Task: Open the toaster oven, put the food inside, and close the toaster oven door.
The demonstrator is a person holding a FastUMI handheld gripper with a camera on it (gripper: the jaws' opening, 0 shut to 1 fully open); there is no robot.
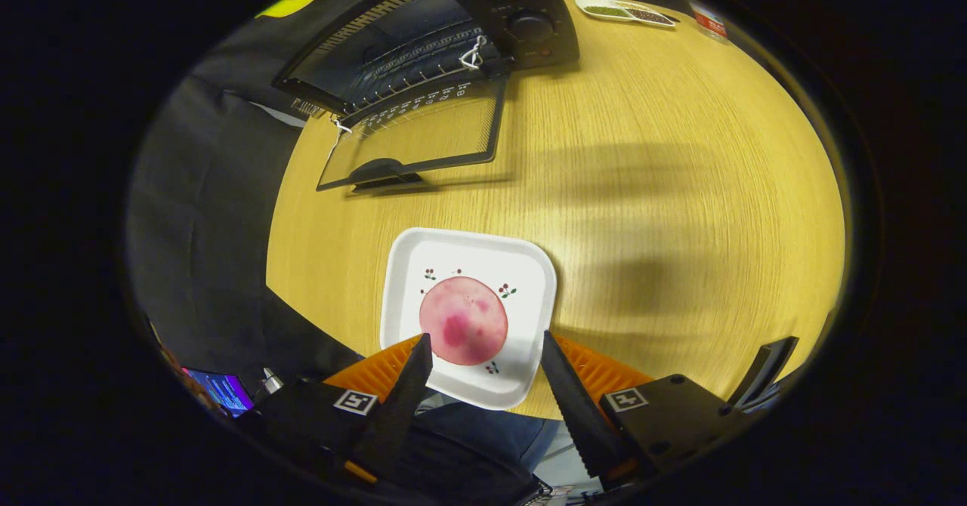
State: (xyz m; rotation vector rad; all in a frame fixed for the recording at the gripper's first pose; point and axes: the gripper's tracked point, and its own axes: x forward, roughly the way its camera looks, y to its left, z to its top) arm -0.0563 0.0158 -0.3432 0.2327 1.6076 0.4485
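A black toaster oven [446, 30] stands at the far side of the wooden table [665, 189], its glass door [415, 140] folded down flat toward me, showing the wire rack inside. Close to me, at the table's near edge, a white square plate [529, 279] with small cherry prints carries a round pink slice of food [463, 319]. My gripper [483, 347] hovers above the plate's near side, open, its two fingers spread to either side of the pink slice without touching it.
A small white divided dish [625, 12] with dark fillings and a red-labelled packet [710, 21] lie at the table's far right. A lit screen [223, 391] sits low to the left, below the table edge. Bare tabletop stretches between plate and oven door.
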